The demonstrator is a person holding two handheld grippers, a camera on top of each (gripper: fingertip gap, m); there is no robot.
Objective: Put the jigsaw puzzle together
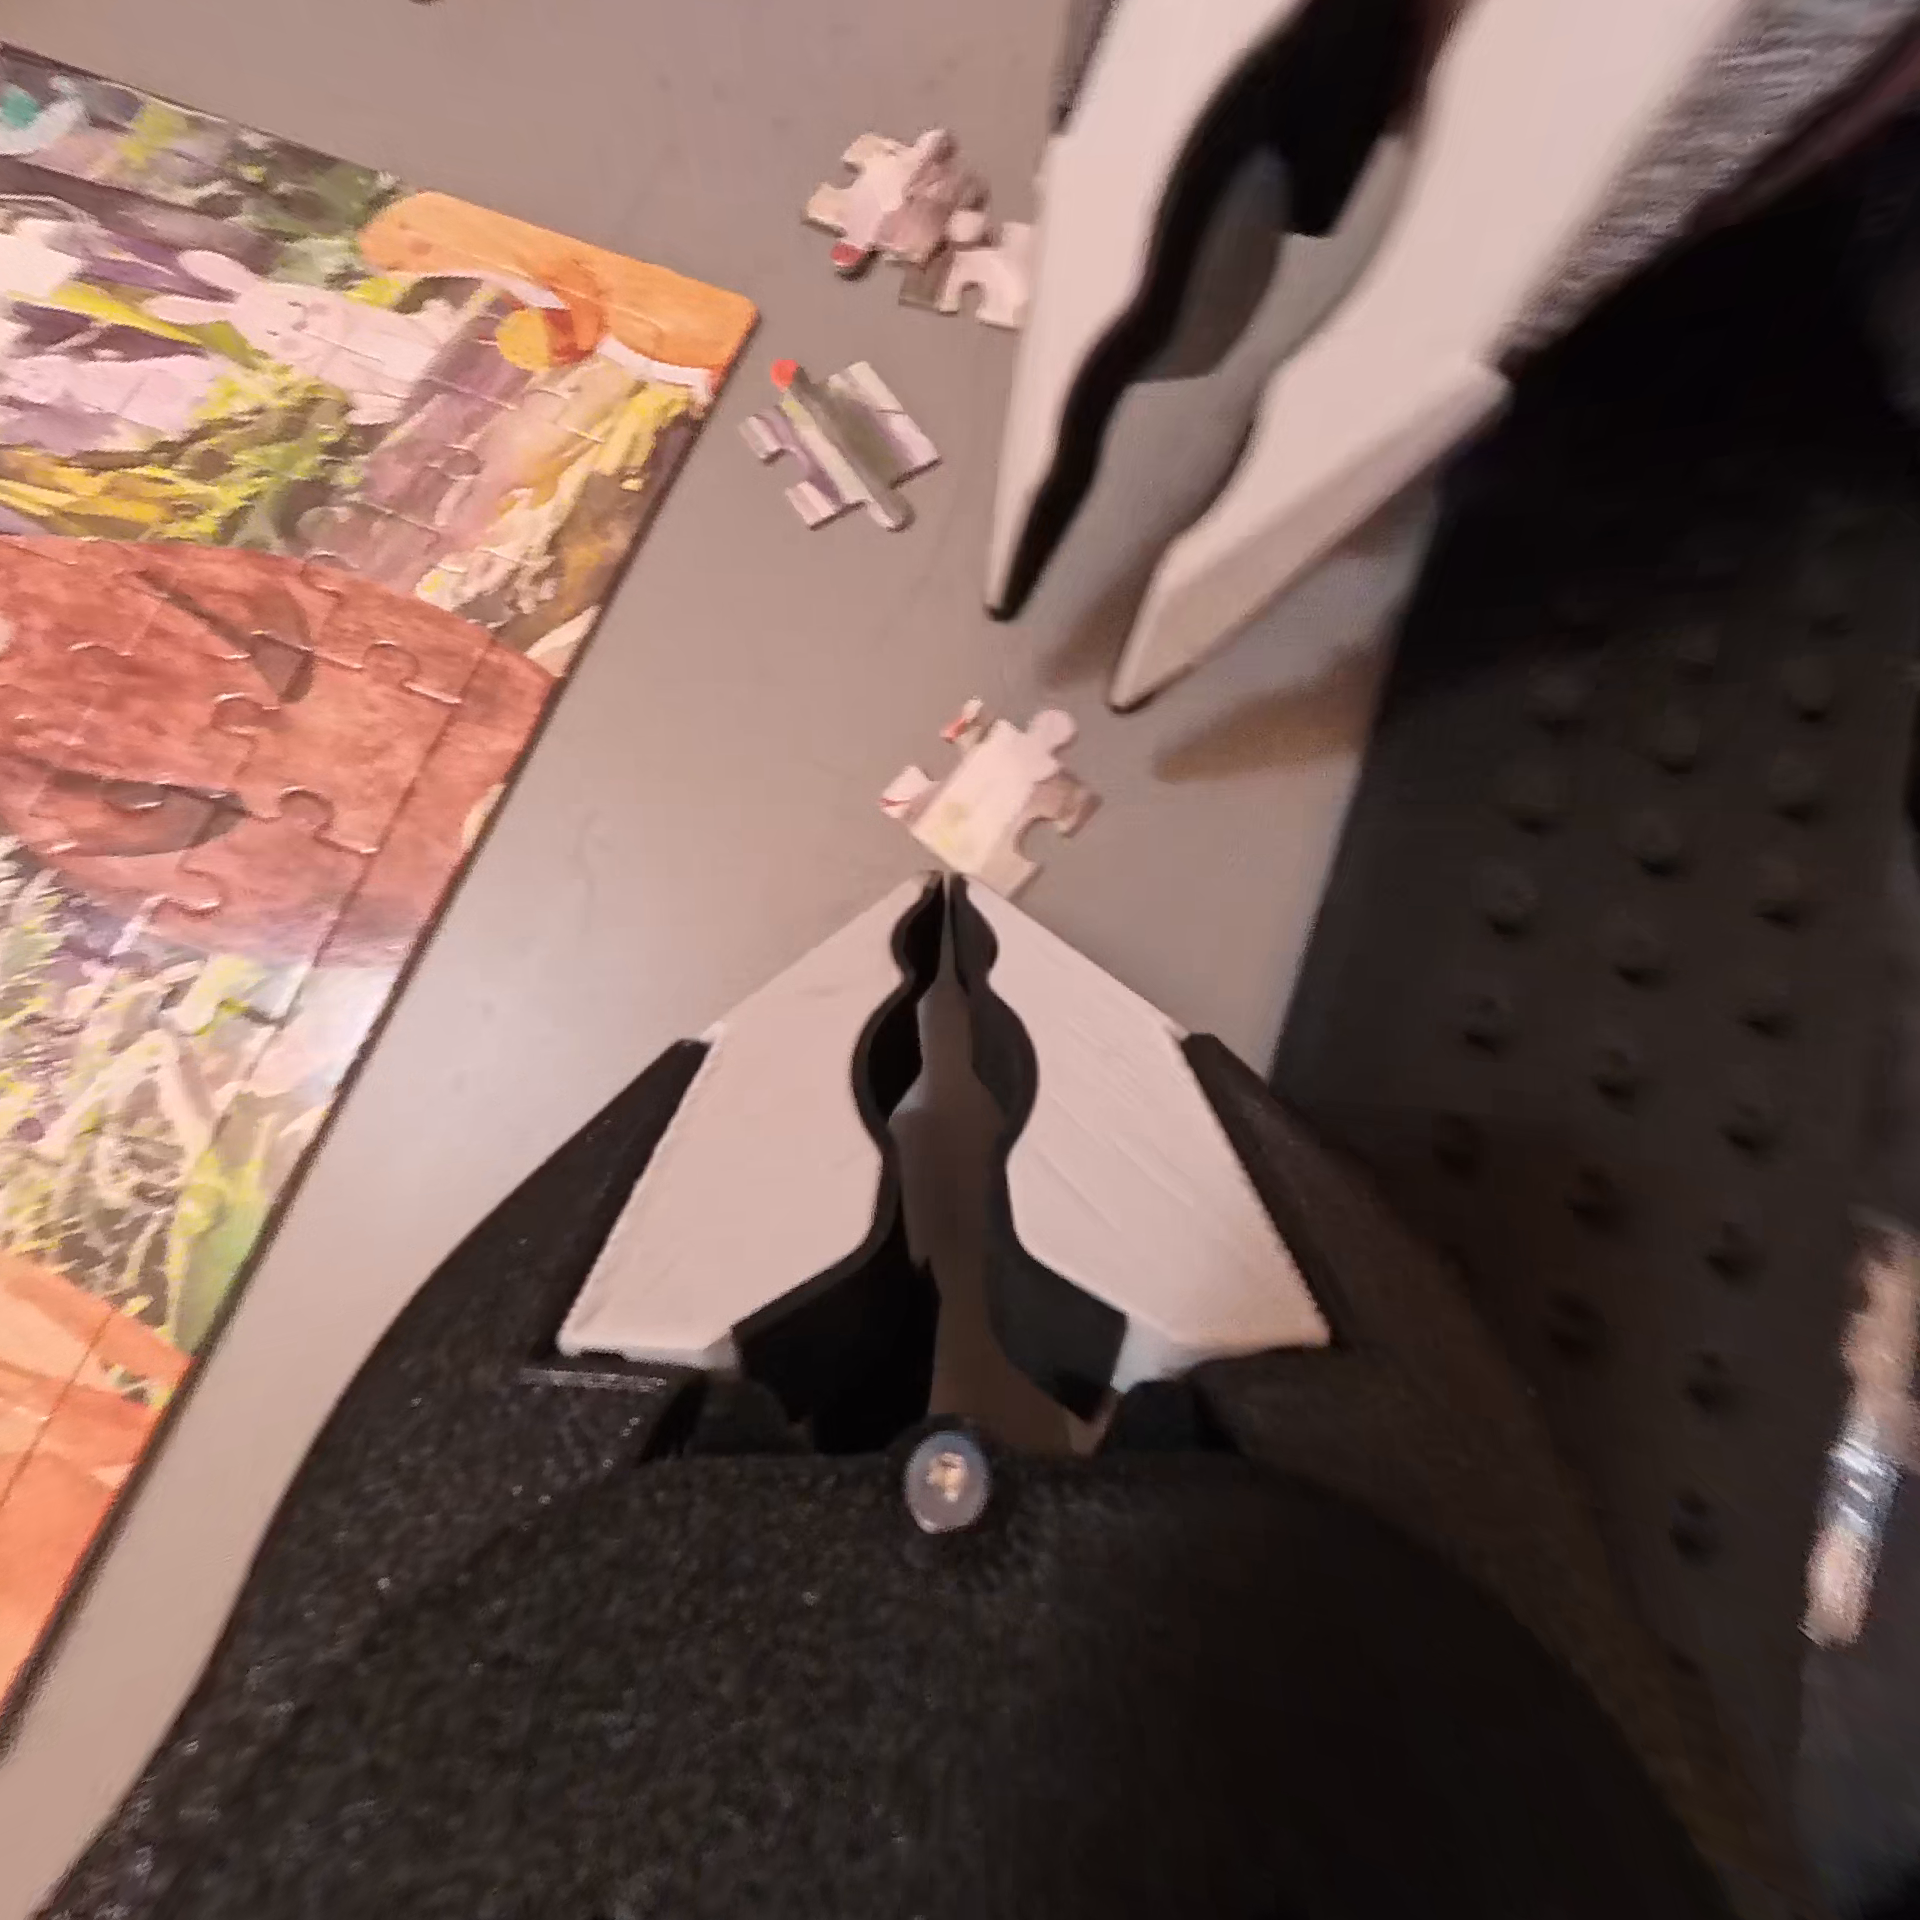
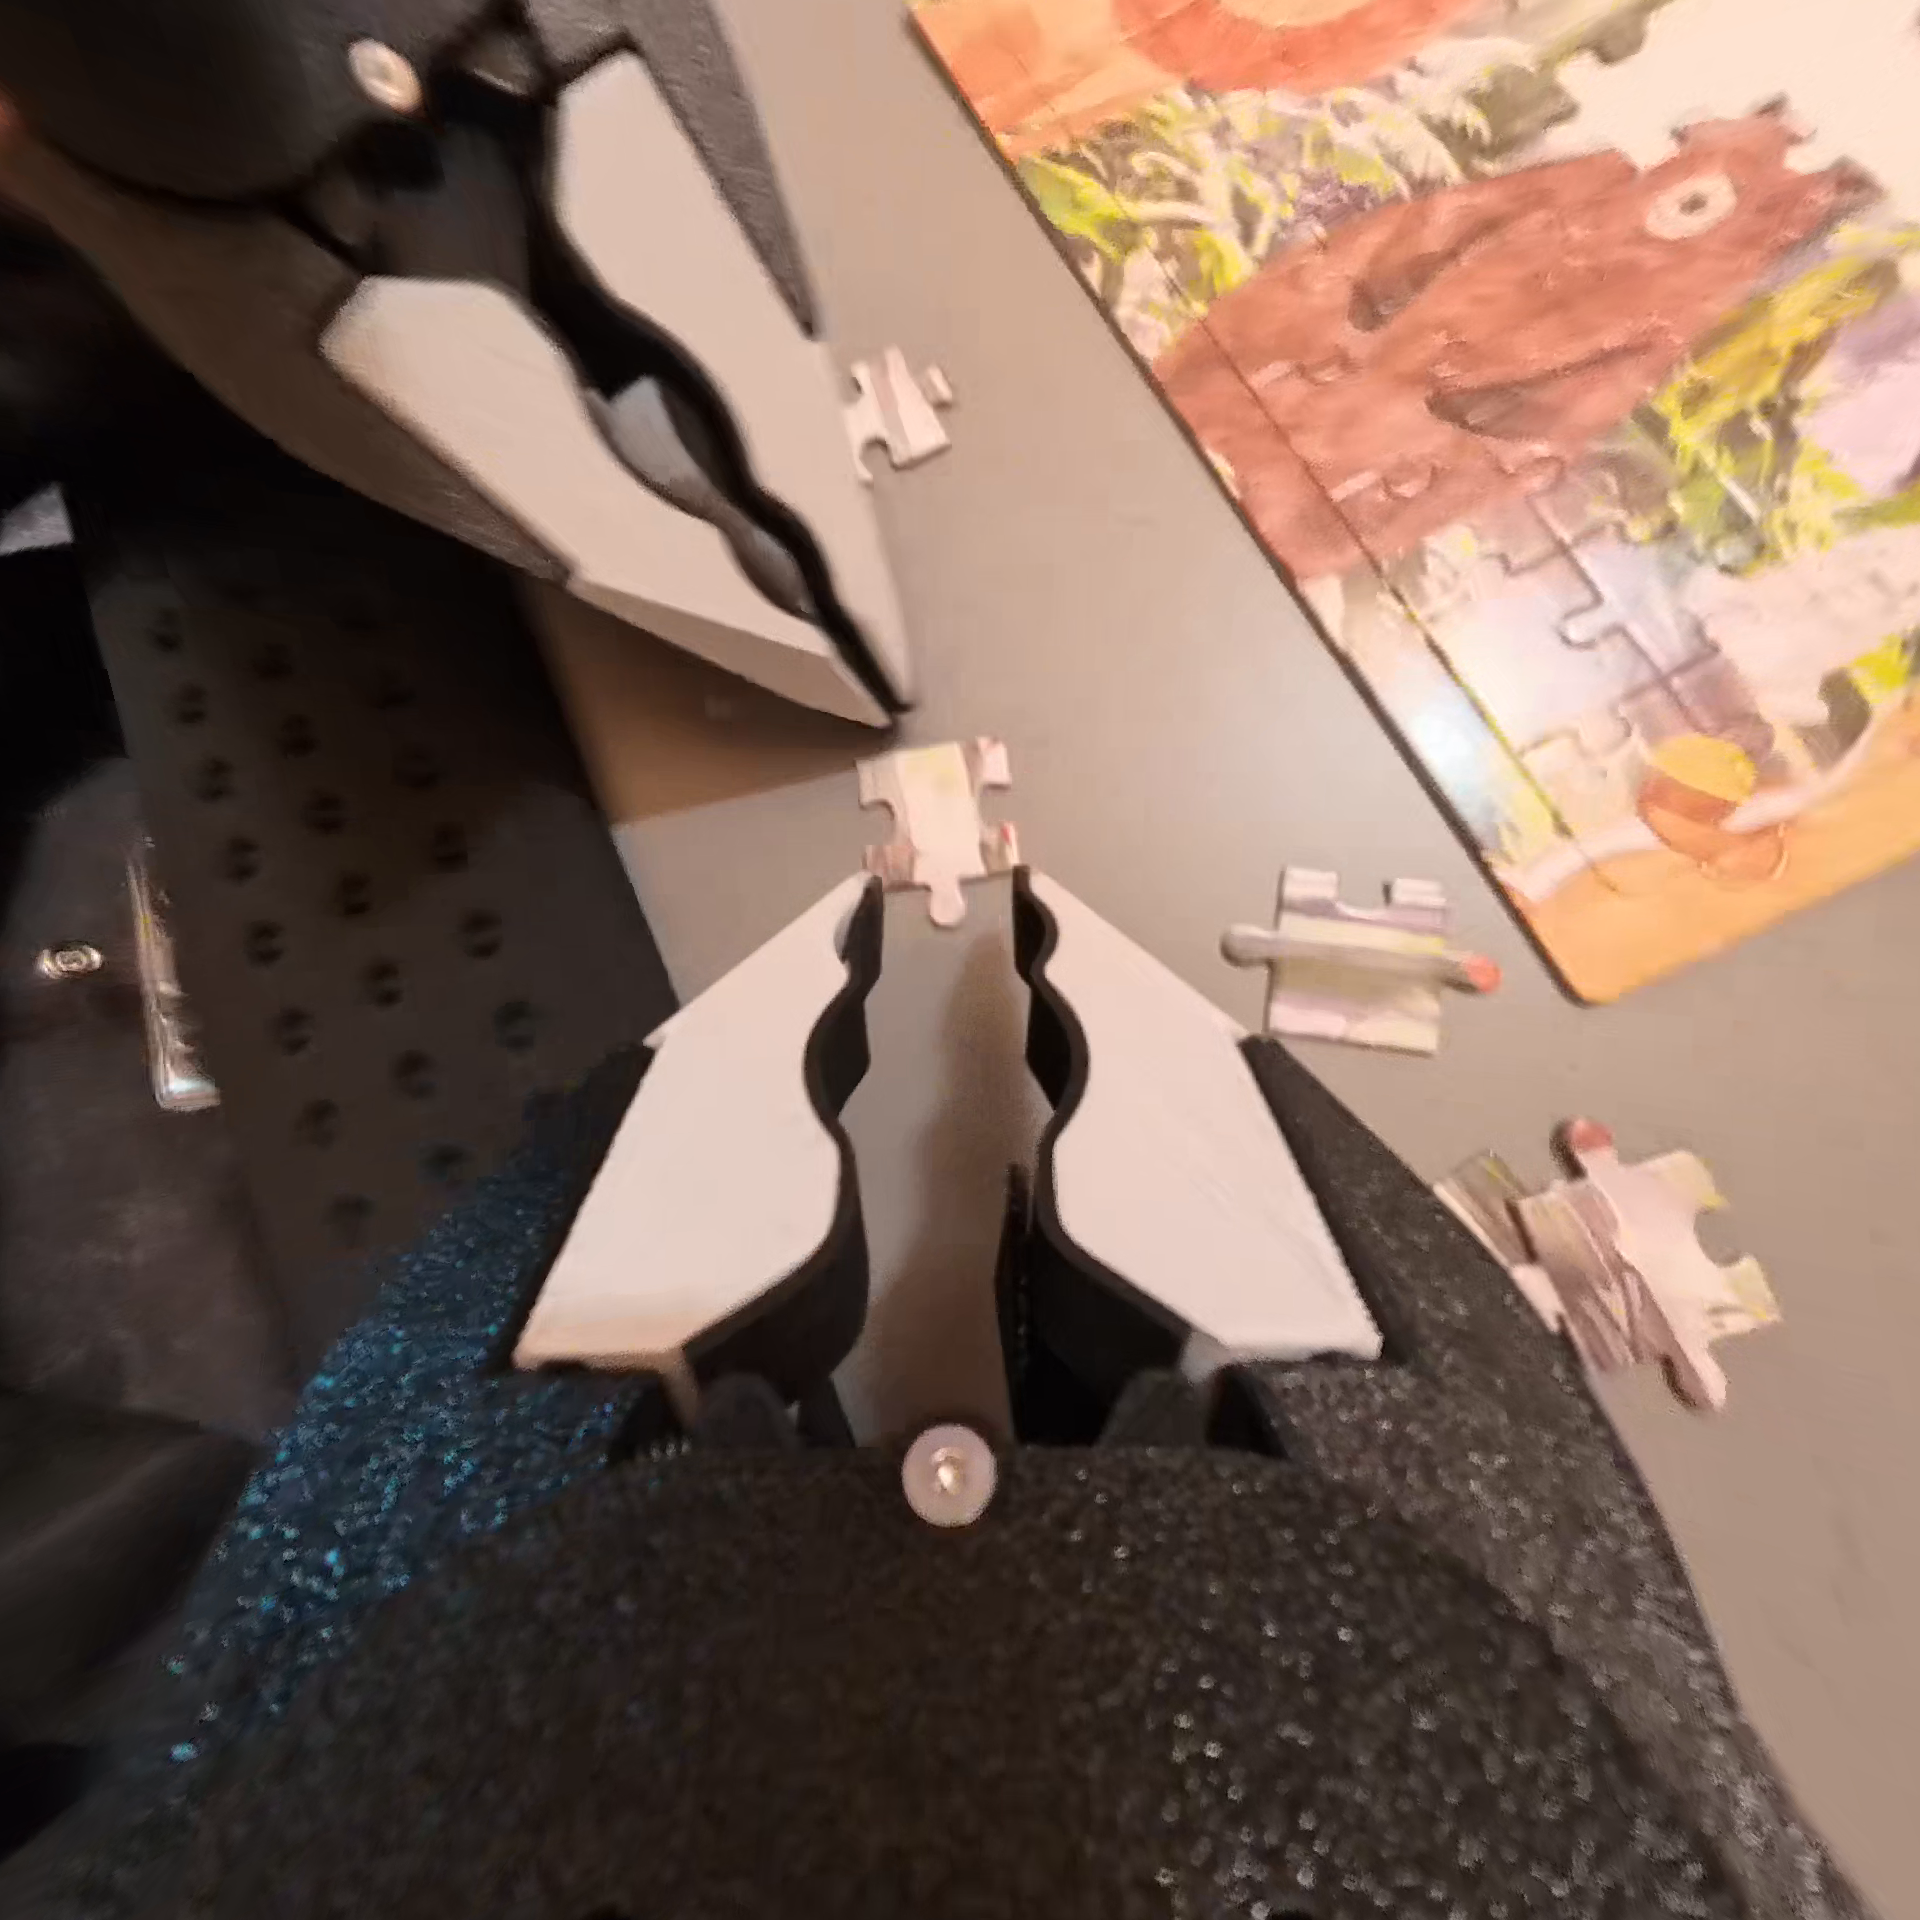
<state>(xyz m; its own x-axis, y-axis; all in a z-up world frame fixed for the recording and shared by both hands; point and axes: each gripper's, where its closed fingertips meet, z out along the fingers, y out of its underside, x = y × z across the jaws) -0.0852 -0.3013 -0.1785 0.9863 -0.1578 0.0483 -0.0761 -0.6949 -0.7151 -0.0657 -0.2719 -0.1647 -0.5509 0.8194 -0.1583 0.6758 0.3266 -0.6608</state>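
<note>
The partly assembled jigsaw puzzle (image 1: 312, 623) lies on the grey table, at the left in the left wrist view and at the upper right in the right wrist view (image 2: 1558, 416). A pale loose piece (image 1: 992, 805) lies flat between both grippers. My left gripper (image 1: 943, 883) is shut, with its tips at the piece's near edge; I cannot tell if they touch. My right gripper (image 2: 945, 883) is open, its fingertips straddling the same piece (image 2: 935, 821). It shows from the other side in the left wrist view (image 1: 1065, 655). The left gripper also shows in the right wrist view (image 2: 883, 707).
More loose pieces lie on the table: one with a red dot (image 1: 842, 447) (image 2: 1351, 961), an overlapping pair (image 1: 914, 218) (image 2: 1621, 1247), and a small pale one (image 2: 899, 410). A black perforated mat (image 1: 1610, 935) (image 2: 312, 831) borders the table. Left tips and right tips are each some 15 cm from the partly assembled jigsaw puzzle (image 1: 312, 623).
</note>
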